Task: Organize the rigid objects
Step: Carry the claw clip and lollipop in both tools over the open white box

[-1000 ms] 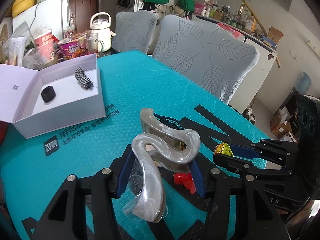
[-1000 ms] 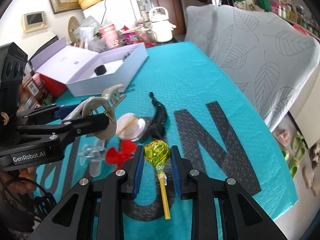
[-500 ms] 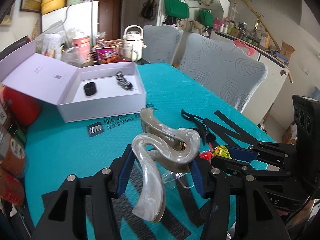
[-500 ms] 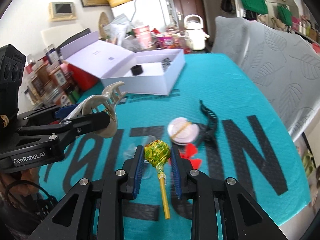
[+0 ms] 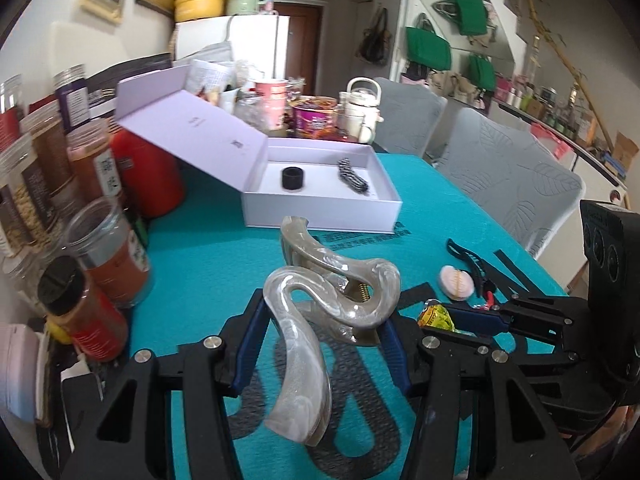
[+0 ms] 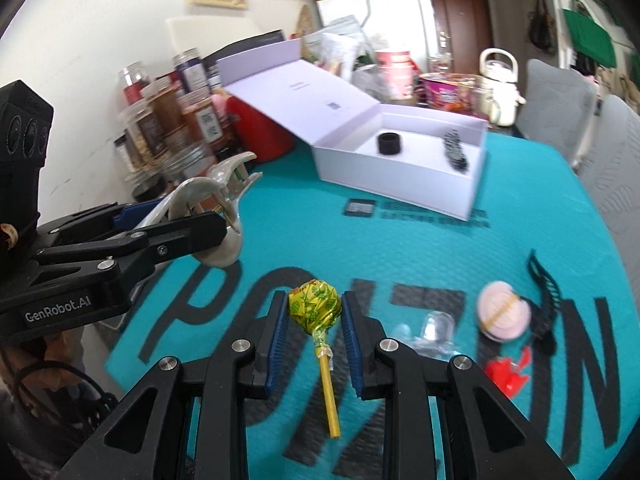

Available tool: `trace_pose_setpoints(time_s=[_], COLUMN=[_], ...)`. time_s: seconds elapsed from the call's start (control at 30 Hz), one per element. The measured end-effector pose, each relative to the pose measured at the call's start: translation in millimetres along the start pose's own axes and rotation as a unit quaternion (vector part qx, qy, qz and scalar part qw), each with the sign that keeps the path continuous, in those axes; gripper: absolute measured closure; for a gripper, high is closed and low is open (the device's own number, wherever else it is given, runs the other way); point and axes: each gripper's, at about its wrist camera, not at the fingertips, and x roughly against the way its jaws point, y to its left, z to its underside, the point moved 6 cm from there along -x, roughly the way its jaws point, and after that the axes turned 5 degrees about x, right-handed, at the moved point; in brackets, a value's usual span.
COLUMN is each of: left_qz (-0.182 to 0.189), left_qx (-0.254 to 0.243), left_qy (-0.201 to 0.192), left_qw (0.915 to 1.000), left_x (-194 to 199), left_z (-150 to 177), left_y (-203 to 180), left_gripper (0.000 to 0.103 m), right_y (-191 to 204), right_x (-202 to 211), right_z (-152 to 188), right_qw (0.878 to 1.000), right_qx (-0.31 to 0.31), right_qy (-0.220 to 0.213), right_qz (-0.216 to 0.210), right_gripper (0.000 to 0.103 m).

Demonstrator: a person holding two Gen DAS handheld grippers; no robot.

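Note:
My left gripper is shut on a marbled beige hair claw, held above the teal table; the claw also shows in the right wrist view. My right gripper is shut on a yellow-green wrapped lollipop, also in the left wrist view. An open white box stands ahead, holding a black ring and a black-and-white hair tie. On the table lie a black comb clip, a pink round compact, a red clip and a clear plastic piece.
Jars and bottles and a red can line the left edge of the table. Cups, a bowl and a white kettle stand behind the box. Grey chairs are at the right side.
Both grippers have swung left and back with their objects still held, so the white box now lies straight ahead and the jars have come into view.

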Motion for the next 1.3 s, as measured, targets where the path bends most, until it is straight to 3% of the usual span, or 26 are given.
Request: trace_pose_setpoints(time_s=[0.3,0.53,1.17,1.3], left_qz=[-0.035,-0.039,0.000,0.011], left_qx=[0.031,0.035,-0.003,-0.015], left_qy=[-0.011,-0.008,-0.013,-0.021], left_qw=[0.9989,0.9986,0.9999,0.9996], left_x=[5,-5,-52,-58], left_z=[-8,-22,-84,-99], left_y=[34,44,14,4], left_gripper=[0.050,0.050,0.050,0.050], right_y=[22,20,-34,-48], right_x=[-24,-38,-40,-31], right_z=[-20,-37,-88,-98], right_qw=[0.998,0.998,1.000,1.000], right_qx=[0.039,0.049,0.004,0.005], right_qy=[0.012,0.016,0.003,-0.007], right_qz=[-0.037,-0.045,-0.015,0.011], right_gripper=[0.077,0.077,0.077,0.077])
